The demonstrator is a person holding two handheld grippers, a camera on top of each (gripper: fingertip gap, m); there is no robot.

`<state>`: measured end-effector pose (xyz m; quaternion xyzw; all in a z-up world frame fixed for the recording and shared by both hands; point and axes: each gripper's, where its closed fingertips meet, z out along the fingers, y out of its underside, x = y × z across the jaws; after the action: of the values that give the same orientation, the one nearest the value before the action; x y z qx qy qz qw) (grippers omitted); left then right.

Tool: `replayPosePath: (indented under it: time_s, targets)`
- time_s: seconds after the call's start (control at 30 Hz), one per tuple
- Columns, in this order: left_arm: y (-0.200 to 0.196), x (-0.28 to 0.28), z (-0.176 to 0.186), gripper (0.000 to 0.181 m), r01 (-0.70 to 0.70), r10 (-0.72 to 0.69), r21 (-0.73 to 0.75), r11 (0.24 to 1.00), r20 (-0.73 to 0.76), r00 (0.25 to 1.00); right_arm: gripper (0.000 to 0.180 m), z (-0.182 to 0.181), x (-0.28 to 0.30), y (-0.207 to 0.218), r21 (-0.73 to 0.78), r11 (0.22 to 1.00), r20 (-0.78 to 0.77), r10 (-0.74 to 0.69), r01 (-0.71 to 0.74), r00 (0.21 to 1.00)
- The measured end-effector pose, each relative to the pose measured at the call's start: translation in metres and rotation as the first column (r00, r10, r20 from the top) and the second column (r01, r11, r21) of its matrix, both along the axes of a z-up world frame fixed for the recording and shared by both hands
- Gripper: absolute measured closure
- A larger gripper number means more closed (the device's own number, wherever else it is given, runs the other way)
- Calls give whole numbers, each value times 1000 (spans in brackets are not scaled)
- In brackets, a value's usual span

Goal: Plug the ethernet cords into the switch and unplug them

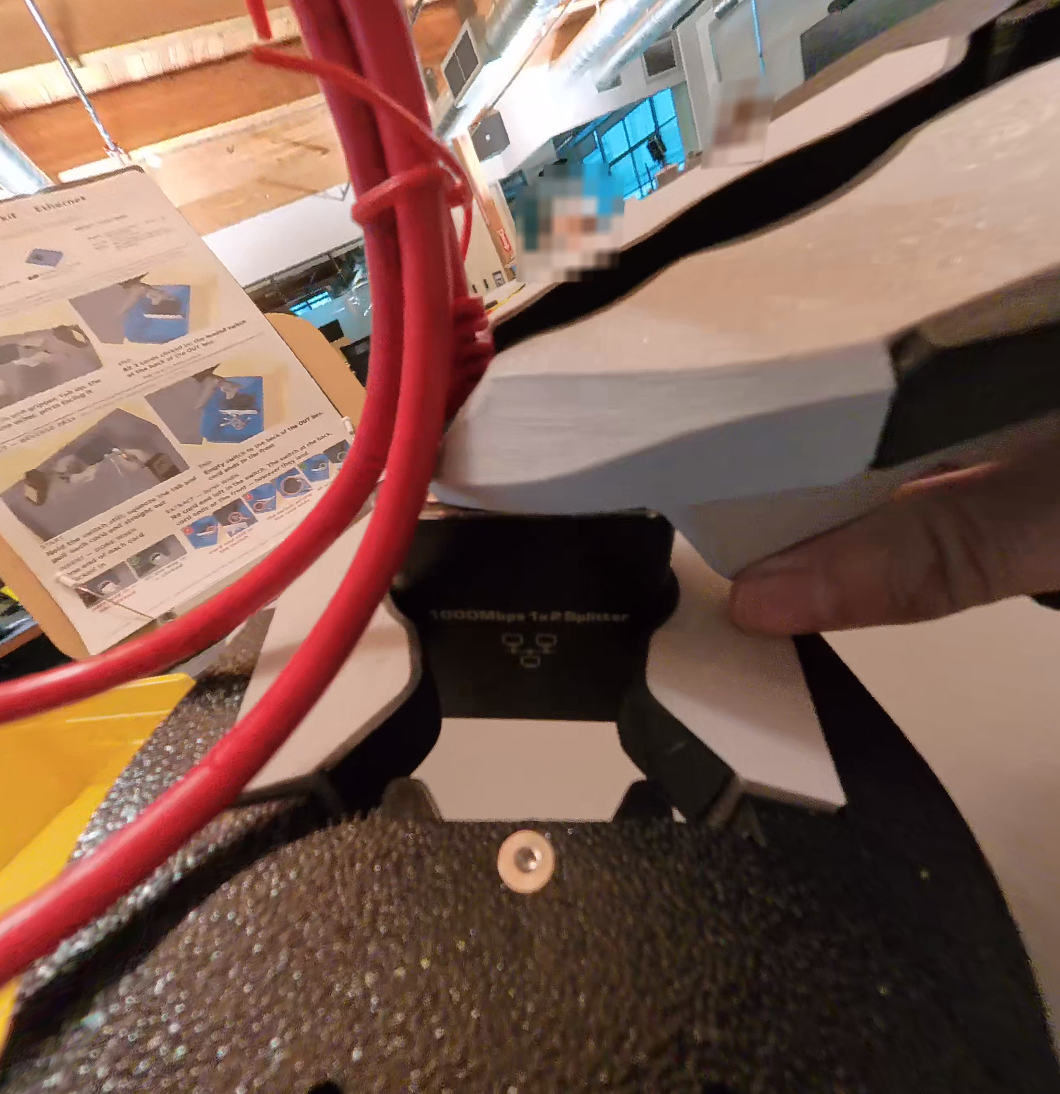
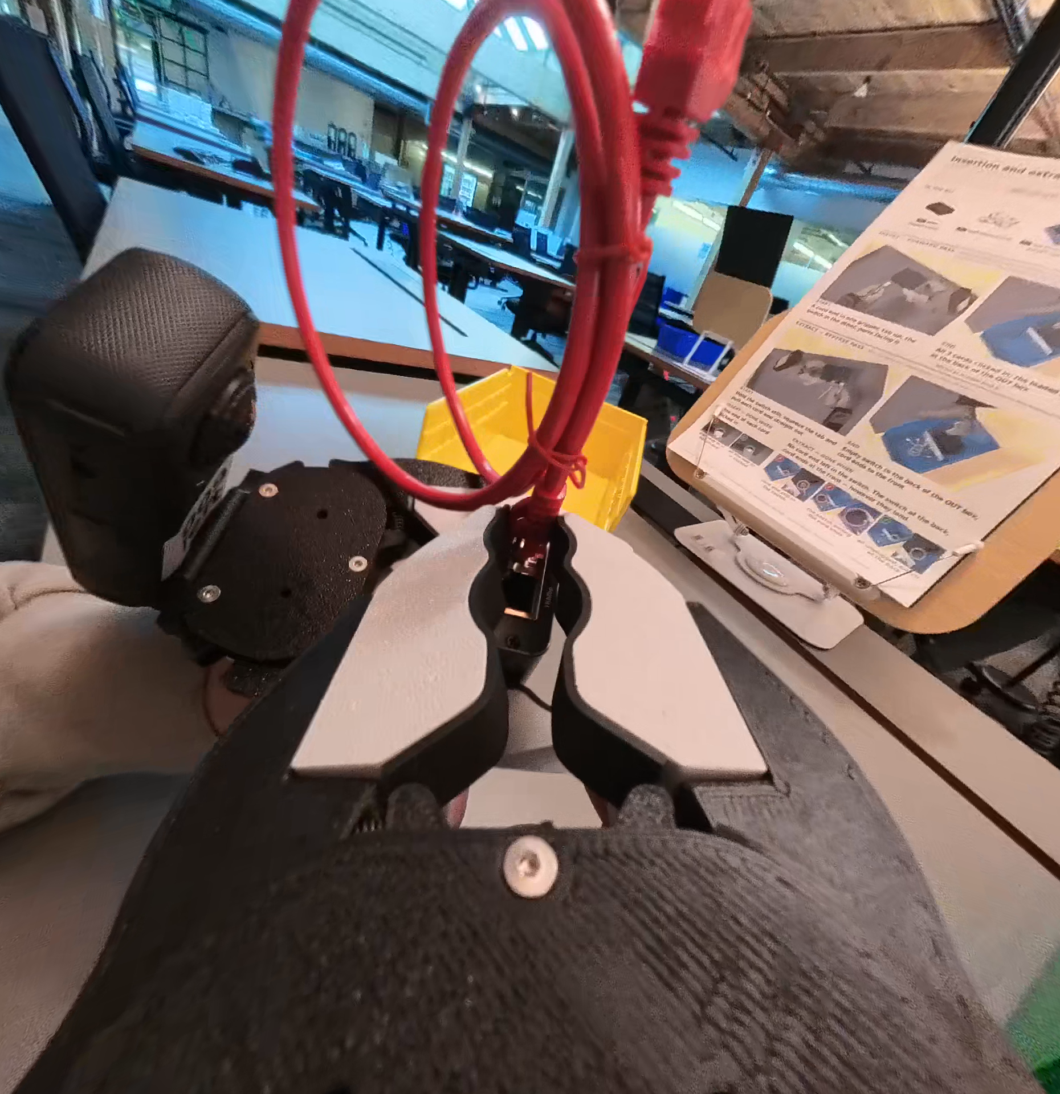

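Left wrist view shows the left gripper (image 1: 530, 627) clamped on the black switch (image 1: 533, 627), whose far end is hidden behind the right gripper (image 1: 664, 426) crossing in front. A person's fingers (image 1: 871, 568) reach in from the right edge. Right wrist view shows the right gripper (image 2: 530, 568) closed around the switch (image 2: 524, 598), where 1 red ethernet cord (image 2: 551, 491) is plugged in; its loops rise out of frame. The cord's other plug (image 2: 687, 59) hangs blurred above. A yellow bin (image 2: 604, 438) and an instruction sheet (image 2: 906, 379) stand on the counter (image 2: 930, 740) behind.
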<state>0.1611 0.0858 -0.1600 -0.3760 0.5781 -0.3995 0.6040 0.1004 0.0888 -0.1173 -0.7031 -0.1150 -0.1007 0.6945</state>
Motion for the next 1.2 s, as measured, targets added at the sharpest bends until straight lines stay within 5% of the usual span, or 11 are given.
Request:
replayPosePath:
  time_s: [0.3, 0.57, 1.2]
  targets:
    - [-2, 1, -6, 107, 39, -40, -39, 998, -14, 999, 164, -6, 0, 1, -68, 994, 196, -66, 81, 978]
    - [-2, 5, -17, 107, 44, -47, -66, 997, -40, 998, 165, -16, 6, 3, -87, 996, 79, -26, 33, 997]
    - [-7, 3, -11, 107, 76, -79, -59, 995, -46, 996, 163, -10, 4, -2, -106, 992, 219, -50, 74, 974]
